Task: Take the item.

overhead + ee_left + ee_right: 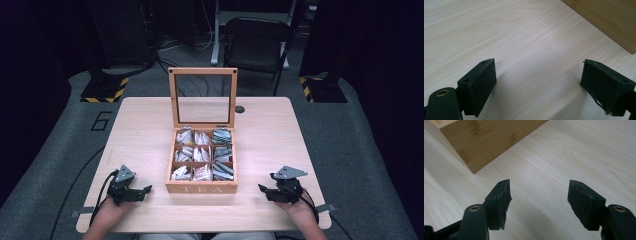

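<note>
- Left claw rests on the bench, just left of the tea box. Jaws spread wide, nothing between them. In my left gripper view, bare wood grain lies between the pads, with a corner of the box wall at upper right.
- Right claw sits on the bench to the right of the box, pointed in toward it. Jaws likewise released and empty. The right gripper view has the box corner ahead and to the left, apart from the pads.
- Box: centred on the bench, front panel lettered TEA facing me. Lid stands upright at the back, window frame open. So the opening step looks done.
- Contents: nine compartments in a three-by-three grid, all appearing stocked with tea bags. The right-hand column holds darker packets, the others pale ones. Labels are too small to read.
- No bag lies loose on the bench, and no bag is in either claw.
- Judgement: work is at its start or at a pause. Neither claw touches the box. Whatever is to be done with the bags (picking, sorting) or with the lid (closing) is not yet begun.
- Next move, as I judge it: lift a claw over the front wall to reach a compartment, or go up behind the lid to tip it down.
</note>
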Motion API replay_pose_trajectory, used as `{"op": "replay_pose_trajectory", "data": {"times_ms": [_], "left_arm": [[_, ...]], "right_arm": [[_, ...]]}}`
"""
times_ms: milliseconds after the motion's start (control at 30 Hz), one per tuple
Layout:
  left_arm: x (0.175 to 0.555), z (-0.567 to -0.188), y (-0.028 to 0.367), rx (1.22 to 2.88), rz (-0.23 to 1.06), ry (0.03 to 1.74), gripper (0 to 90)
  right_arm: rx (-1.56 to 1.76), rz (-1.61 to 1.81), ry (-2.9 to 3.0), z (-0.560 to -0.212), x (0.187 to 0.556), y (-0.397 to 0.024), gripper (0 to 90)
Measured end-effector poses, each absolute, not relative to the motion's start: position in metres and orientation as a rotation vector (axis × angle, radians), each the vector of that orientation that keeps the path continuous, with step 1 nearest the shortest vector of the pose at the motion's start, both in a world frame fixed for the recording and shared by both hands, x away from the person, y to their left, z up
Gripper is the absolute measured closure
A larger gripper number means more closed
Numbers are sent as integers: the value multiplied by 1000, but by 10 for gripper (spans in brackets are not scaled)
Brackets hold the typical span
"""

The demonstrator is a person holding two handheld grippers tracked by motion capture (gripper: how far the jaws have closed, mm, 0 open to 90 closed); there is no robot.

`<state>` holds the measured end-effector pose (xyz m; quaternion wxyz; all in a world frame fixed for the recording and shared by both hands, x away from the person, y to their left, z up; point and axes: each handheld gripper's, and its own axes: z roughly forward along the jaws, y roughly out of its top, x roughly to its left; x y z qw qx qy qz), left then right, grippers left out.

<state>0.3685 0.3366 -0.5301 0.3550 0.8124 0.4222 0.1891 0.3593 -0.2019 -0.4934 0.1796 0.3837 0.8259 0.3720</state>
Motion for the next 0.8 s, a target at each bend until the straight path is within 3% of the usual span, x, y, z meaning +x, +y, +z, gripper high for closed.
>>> {"op": "replay_pose_trajectory", "data": {"times_ms": [800], "left_arm": [[369,-530,337,2099,489,1091,127]], "right_arm": [[1040,1103,2412,-471,361,-188,366]]}}
